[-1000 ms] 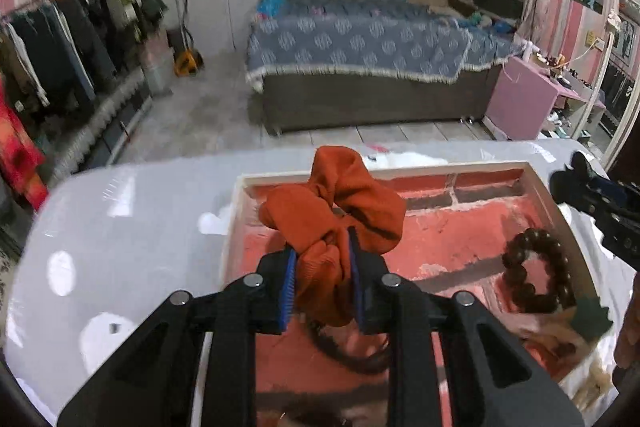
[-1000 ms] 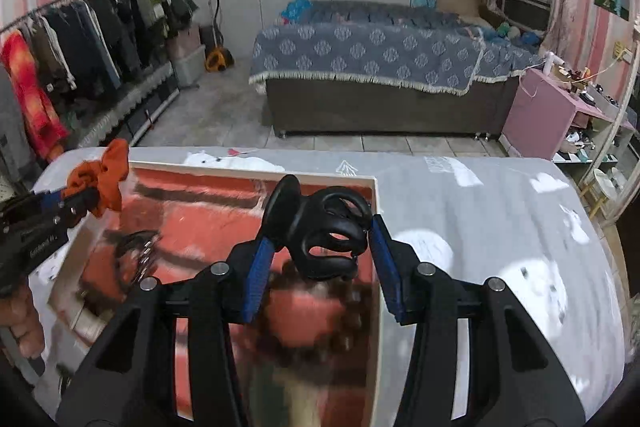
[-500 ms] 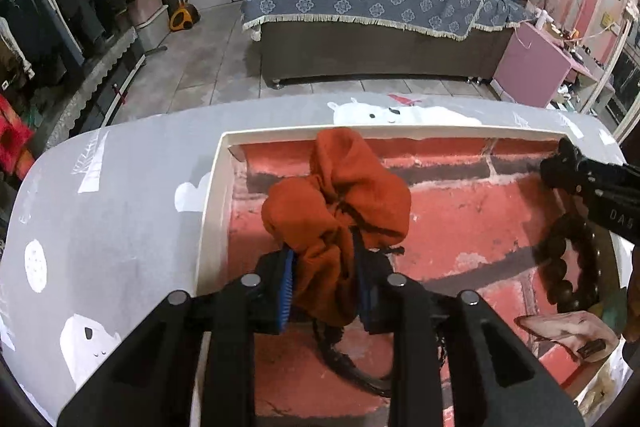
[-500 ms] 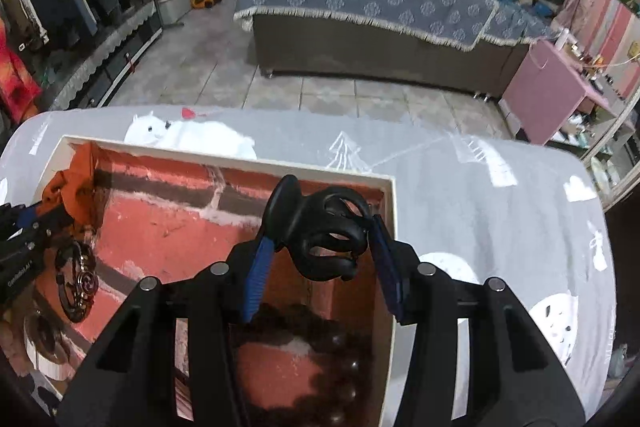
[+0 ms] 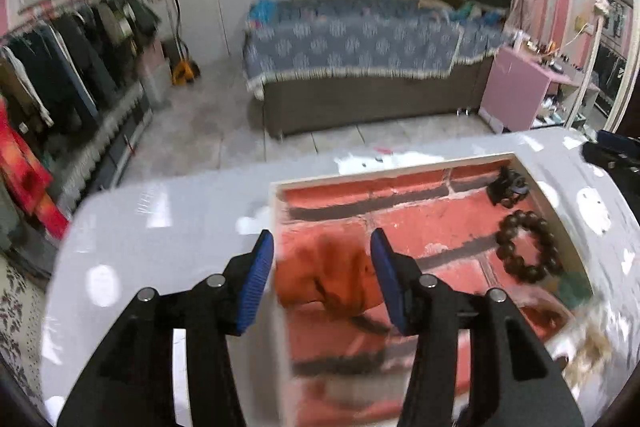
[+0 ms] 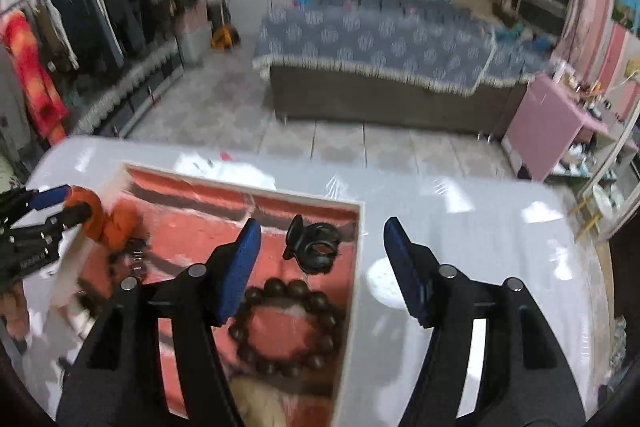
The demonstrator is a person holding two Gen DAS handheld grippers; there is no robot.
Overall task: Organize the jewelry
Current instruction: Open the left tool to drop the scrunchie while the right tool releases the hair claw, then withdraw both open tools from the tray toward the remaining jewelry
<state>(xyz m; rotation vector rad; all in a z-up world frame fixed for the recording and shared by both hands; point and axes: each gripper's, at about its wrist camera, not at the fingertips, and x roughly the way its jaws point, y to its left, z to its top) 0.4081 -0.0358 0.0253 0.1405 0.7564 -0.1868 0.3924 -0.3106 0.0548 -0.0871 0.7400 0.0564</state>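
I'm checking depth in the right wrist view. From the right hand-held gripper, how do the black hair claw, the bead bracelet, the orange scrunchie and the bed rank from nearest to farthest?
1. Bead bracelet, in the tray beside the right hand-held gripper's left finger.
2. Black hair claw, just beyond, near the tray's far right corner.
3. Orange scrunchie, at the tray's far left.
4. Bed, across the room.

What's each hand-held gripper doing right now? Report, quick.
Left hand-held gripper: open, holding nothing; orange scrunchie lies in the tray.
Right hand-held gripper: open, holding nothing; black hair claw sits in the tray.
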